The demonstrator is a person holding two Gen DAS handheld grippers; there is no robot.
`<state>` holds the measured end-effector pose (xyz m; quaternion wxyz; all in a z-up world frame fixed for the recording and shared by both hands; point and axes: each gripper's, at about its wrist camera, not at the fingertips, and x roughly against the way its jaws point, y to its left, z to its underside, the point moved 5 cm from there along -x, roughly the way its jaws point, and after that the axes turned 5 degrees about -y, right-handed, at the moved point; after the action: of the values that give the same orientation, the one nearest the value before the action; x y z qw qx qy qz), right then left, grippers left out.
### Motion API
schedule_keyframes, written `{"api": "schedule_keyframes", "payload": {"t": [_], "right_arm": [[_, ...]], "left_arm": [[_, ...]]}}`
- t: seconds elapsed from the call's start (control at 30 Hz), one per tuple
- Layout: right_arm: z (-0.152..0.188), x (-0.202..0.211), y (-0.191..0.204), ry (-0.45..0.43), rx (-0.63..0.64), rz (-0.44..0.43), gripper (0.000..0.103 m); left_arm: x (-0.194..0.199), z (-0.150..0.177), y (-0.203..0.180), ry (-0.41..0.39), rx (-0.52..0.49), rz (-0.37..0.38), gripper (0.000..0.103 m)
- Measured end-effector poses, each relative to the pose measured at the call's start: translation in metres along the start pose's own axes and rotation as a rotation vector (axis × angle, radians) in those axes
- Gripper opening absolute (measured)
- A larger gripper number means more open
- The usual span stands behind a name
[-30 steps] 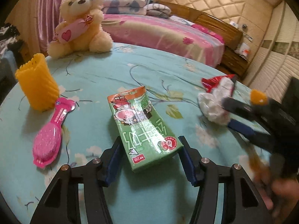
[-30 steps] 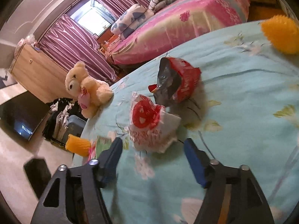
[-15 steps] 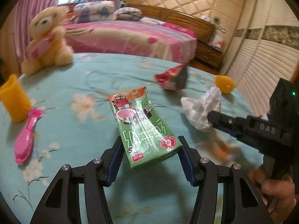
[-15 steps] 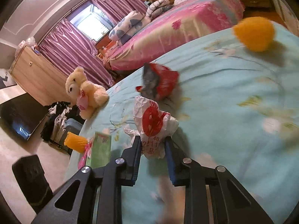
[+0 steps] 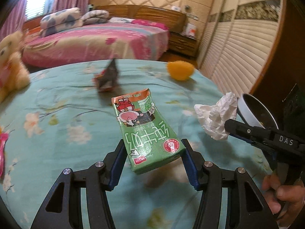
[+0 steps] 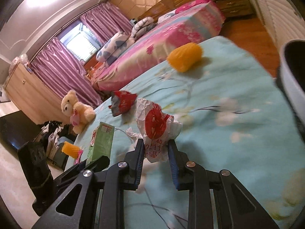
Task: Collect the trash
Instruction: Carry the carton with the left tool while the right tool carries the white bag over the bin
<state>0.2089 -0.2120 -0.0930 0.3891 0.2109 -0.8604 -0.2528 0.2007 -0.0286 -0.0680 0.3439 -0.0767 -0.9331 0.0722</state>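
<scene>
My left gripper is shut on a green drink carton, held a little above the teal flowered cloth. In the right wrist view the carton stands at the lower left. My right gripper is shut on a crumpled white wrapper with red print, lifted off the cloth. In the left wrist view that wrapper hangs at the right from the right gripper, held by a hand. A crumpled red snack bag lies on the cloth farther off.
A pale round bin with a dark inside stands at the table's right edge. An orange spiky holder lies on its side. A teddy bear, another orange holder and a pink brush sit at the left.
The right gripper closed on the white wrapper and lifted it. Both grippers swung to the right across the table with their loads, and the bin came into view.
</scene>
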Motion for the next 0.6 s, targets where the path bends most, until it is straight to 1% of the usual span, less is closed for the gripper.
{"api": "schedule_keyframes", "payload": {"t": [0.27, 0.6], "right_arm": [[-0.004, 0.033, -0.033, -0.045, -0.052, 0.041, 0.025], [-0.008, 0.071, -0.062, -0.105, -0.088, 0.083, 0.025]], "left_arm": [[-0.018, -0.005, -0.050, 0.022, -0.092, 0.069, 0.054], [-0.045, -0.007, -0.093, 0.053, -0.155, 0.121, 0.054]]}}
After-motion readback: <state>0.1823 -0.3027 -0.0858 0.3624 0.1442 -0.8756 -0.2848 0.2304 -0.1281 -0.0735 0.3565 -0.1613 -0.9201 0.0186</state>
